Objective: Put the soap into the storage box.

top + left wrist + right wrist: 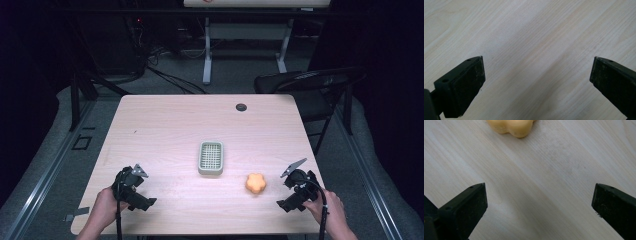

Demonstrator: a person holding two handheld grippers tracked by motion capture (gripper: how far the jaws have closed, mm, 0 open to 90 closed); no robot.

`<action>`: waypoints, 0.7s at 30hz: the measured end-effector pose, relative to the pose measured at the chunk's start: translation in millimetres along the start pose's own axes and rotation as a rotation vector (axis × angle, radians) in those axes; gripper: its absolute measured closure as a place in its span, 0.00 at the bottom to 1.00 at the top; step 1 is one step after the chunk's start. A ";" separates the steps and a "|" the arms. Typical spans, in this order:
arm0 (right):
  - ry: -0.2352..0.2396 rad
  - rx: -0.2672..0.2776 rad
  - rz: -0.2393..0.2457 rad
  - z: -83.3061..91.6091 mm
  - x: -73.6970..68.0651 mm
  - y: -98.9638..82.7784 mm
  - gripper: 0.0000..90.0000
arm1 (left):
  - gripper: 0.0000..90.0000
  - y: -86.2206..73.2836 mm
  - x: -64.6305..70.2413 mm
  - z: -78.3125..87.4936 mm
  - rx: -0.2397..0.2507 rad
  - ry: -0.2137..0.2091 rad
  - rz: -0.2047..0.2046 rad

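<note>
High view: surface (165, 125) evenly lit from overhead, room beyond dark, corners near black. Soft short shadows under objects. No glare. Image low-resolution, slightly soft overall; fine detail lost in background. Left gripper view: wood grain moderately sharp, diffuse grey shadow band across centre, black jaws near lens slightly blurred. Right gripper view: bright, even light; yellow-orange object (511, 127) at top edge soft, cropped.

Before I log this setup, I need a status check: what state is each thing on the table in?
Left hand-held gripper: open, nothing between the jaws.
Right hand-held gripper: open, nothing between the jaws.
Orange flower-shaped piece: lying flat on the table, untouched.
Green grid tray: flat at the table's middle, apparently empty.
</note>
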State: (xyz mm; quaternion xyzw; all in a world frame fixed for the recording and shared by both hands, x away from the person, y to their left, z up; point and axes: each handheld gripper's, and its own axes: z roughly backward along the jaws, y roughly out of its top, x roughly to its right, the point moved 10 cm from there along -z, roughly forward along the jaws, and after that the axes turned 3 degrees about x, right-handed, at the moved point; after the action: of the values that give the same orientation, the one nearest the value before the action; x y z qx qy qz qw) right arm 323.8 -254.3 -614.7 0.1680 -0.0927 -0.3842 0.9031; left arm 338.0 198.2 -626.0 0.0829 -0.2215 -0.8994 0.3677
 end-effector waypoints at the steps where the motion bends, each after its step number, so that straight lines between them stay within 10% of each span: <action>1: 0.002 -0.001 0.001 -0.2 -0.2 -0.1 0.00 | 0.00 0.1 0.2 -0.2 -0.001 0.001 -0.001; 21: 0.005 -0.009 0.020 0.7 -5.2 6.7 0.00 | 0.00 -1.2 -0.8 0.1 -0.004 0.004 0.003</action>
State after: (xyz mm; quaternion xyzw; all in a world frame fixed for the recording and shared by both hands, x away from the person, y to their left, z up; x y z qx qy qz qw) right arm 324.4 -246.3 -611.7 0.1639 -0.0906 -0.3752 0.9078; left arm 337.8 199.5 -626.5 0.0839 -0.2190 -0.8991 0.3696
